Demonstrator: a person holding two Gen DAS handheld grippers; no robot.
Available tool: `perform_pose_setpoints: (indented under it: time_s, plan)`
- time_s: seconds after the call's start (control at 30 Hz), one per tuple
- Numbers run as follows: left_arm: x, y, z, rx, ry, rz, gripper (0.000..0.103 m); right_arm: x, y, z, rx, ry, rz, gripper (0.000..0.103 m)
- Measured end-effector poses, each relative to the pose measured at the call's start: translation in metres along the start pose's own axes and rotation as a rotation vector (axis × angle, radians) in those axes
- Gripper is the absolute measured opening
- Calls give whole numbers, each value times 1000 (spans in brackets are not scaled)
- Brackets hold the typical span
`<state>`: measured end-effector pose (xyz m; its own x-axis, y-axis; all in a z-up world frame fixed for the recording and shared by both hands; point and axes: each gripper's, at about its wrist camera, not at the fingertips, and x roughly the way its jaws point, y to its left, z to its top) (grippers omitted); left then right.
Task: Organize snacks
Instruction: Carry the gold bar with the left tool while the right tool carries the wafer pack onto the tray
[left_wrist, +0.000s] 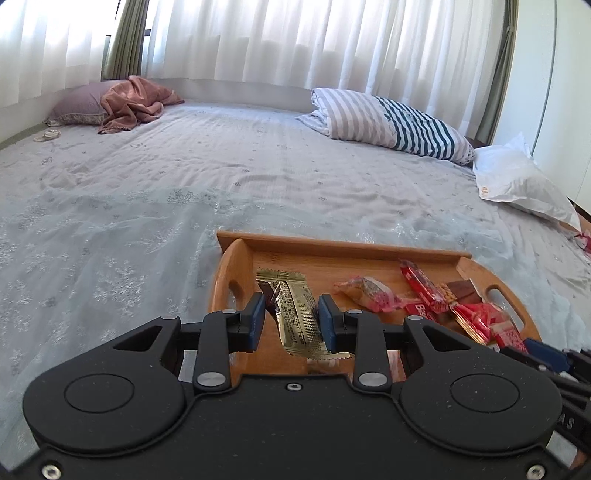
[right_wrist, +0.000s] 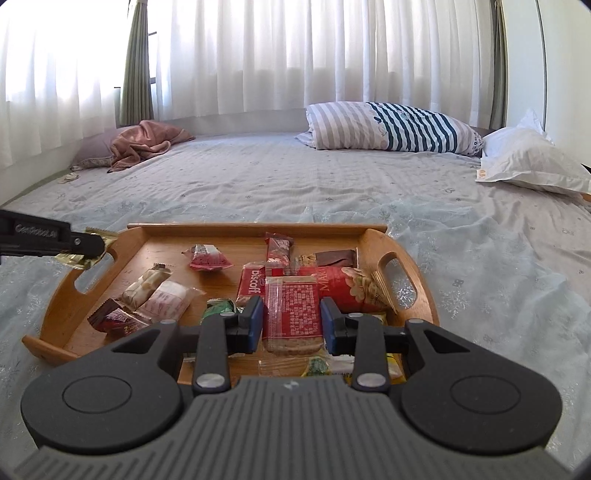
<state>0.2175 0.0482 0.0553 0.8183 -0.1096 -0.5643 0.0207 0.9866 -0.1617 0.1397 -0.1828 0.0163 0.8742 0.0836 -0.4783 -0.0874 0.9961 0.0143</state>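
Note:
A wooden tray (right_wrist: 258, 227) with two cut-out handles lies on the bed and holds several wrapped snacks, among them a red Biscoff pack (right_wrist: 253, 284), a red nut bag (right_wrist: 347, 290) and a brown chocolate bar (right_wrist: 338, 258). My left gripper (left_wrist: 291, 317) is shut on a gold-wrapped bar (left_wrist: 295, 314) over the tray's left end (left_wrist: 225, 273). In the right wrist view the left gripper (right_wrist: 88, 245) shows beside the left handle with that gold bar (right_wrist: 74, 258). My right gripper (right_wrist: 291, 321) is shut on a clear biscuit pack with a red label (right_wrist: 291, 310) above the tray's near side.
The bed has a pale blue patterned sheet (right_wrist: 480, 258). A striped pillow (right_wrist: 391, 127) and a white pillow (right_wrist: 528, 162) lie at the far right. A pink blanket on a mauve pillow (right_wrist: 140, 142) sits far left. White curtains (right_wrist: 295, 55) hang behind.

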Motion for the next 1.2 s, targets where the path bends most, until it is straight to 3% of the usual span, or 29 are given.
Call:
perform_pose_setpoints:
  time_s: [0.47, 1.2]
  plan:
    - [63, -4, 9, -13, 65, 7, 30, 26, 7, -5, -33, 37, 10, 39]
    - [84, -7, 3, -6, 86, 17, 30, 46, 13, -8, -29, 83, 51, 39]
